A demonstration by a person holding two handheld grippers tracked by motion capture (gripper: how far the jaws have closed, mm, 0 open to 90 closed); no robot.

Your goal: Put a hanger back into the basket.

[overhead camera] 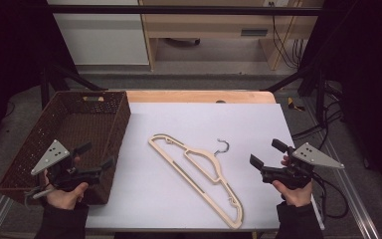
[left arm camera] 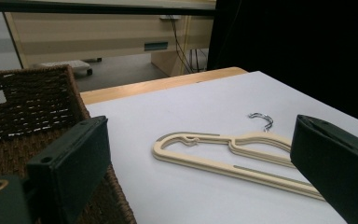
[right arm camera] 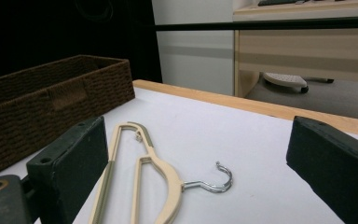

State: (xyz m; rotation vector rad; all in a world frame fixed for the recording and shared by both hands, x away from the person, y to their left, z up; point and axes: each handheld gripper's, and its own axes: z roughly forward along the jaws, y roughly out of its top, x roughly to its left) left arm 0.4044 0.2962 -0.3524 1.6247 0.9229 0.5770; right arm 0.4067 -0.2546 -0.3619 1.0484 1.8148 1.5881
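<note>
A cream plastic hanger [overhead camera: 199,175] with a metal hook [overhead camera: 223,147] lies flat on the white table sheet [overhead camera: 258,129], running diagonally from upper left to lower right. My left gripper [overhead camera: 95,156] is held open over the near right corner of the brown wicker basket [overhead camera: 27,149], left of the hanger, nothing between its fingers. My right gripper [overhead camera: 267,154] is held open at the table's right side, right of the hook, also with nothing in it. The hanger [left arm camera: 233,157] lies ahead in the left gripper view, and the hanger [right arm camera: 144,186] and hook [right arm camera: 214,182] lie close ahead in the right gripper view.
The wicker basket [left arm camera: 32,107] stands at the table's left edge with nothing inside; the basket [right arm camera: 51,107] is seen far left from the right gripper. A wooden table edge [overhead camera: 199,96] runs along the back. Cables [overhead camera: 328,119] hang off the right side.
</note>
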